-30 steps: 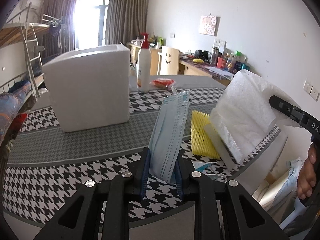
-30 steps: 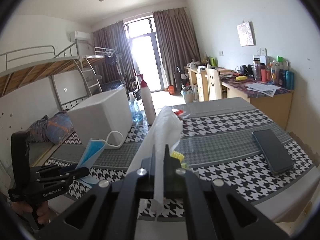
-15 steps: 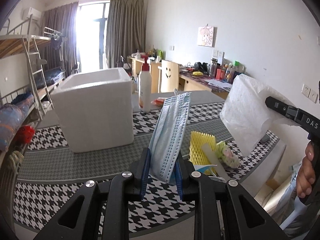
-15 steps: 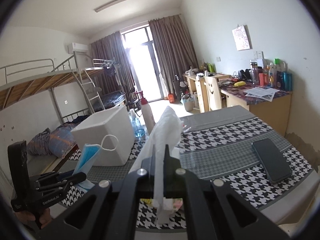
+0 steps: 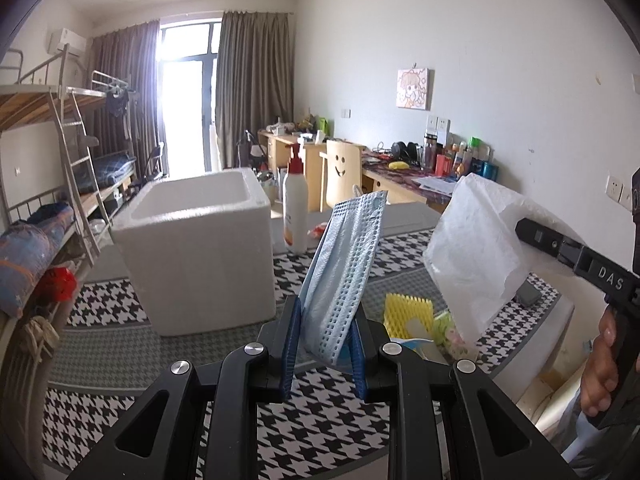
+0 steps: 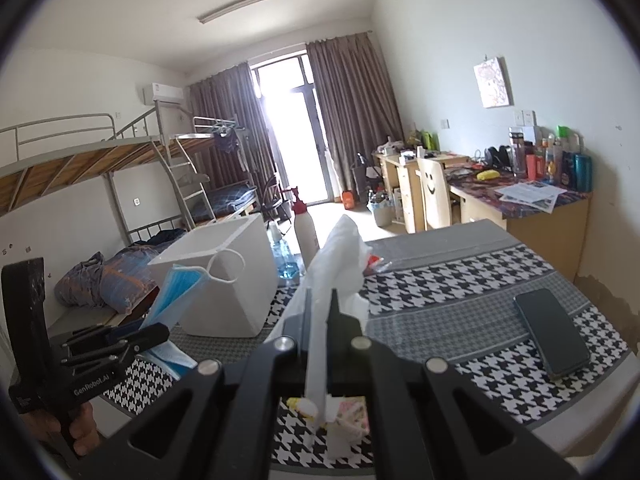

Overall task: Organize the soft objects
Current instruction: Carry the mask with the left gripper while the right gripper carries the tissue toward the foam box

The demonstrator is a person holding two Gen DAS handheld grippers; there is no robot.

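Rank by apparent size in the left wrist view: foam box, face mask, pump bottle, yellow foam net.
1. foam box
2. face mask, though nearness to the camera inflates it
3. pump bottle
4. yellow foam net, partly hidden

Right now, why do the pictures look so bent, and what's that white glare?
Left wrist view: the fisheye lens bows the bunk bed, and the window is blown out by daylight. Right wrist view: the same window glare, dark rounded corners, soft blur.

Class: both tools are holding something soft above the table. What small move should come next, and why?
Probably carry the left tool, shut on the blue face mask, over the open white foam box and release: the box stands empty-looking nearby, while the right tool grips the white tissue.
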